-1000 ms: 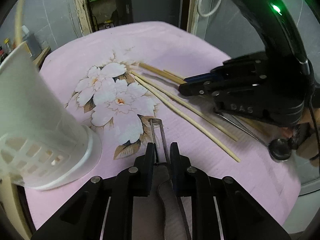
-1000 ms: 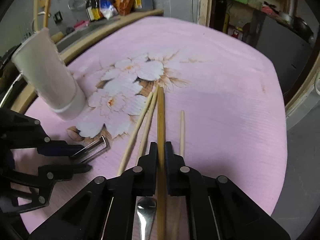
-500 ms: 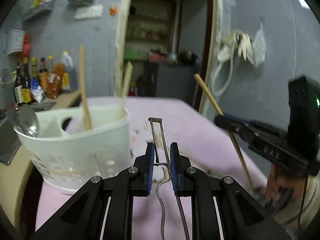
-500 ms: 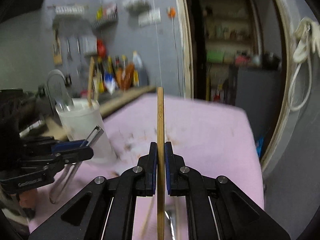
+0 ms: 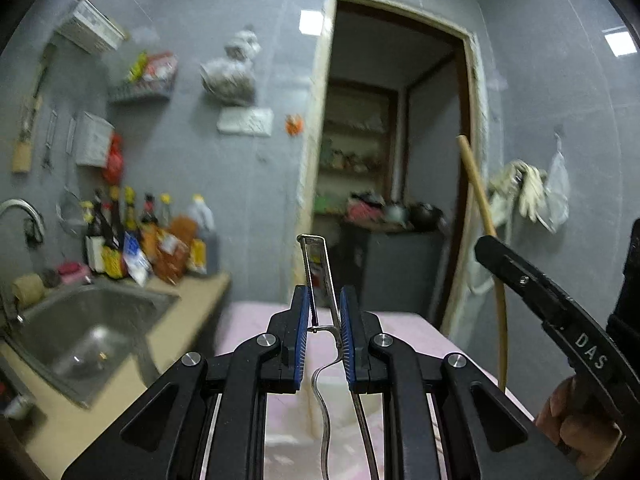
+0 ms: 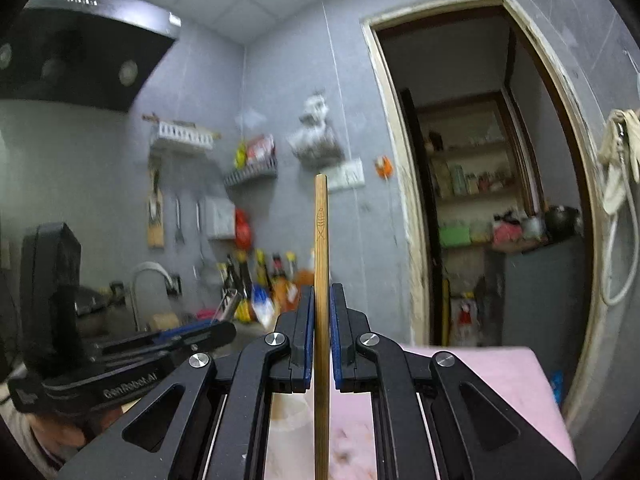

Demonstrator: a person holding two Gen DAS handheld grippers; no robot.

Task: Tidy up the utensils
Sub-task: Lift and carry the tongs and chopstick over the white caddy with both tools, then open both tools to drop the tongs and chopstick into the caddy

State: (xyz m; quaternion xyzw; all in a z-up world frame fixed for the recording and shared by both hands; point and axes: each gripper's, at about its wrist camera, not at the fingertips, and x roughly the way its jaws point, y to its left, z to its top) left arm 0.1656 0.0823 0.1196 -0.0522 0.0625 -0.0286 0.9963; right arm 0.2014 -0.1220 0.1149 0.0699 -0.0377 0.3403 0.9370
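My left gripper (image 5: 324, 312) is shut on a thin metal utensil (image 5: 320, 264) with a wire-frame handle, held upright in the air; its wavy lower end hangs down between the arms. My right gripper (image 6: 321, 316) is shut on a wooden chopstick (image 6: 321, 240), also held upright. The right gripper and its chopstick (image 5: 480, 208) show at the right of the left wrist view. The left gripper (image 6: 192, 336) shows at the lower left of the right wrist view. The white utensil holder is only a pale blur low between the left arms (image 5: 336, 396).
The pink flowered tablecloth (image 6: 480, 372) lies below both grippers. A steel sink (image 5: 88, 320) and a counter with sauce bottles (image 5: 148, 244) are to the left. A doorway (image 6: 492, 200) opens behind the table. A range hood (image 6: 80, 48) hangs upper left.
Both grippers have lifted off the table and tilted upward, carrying the metal utensil and the chopstick. The holder has dropped out of clear view below the left gripper.
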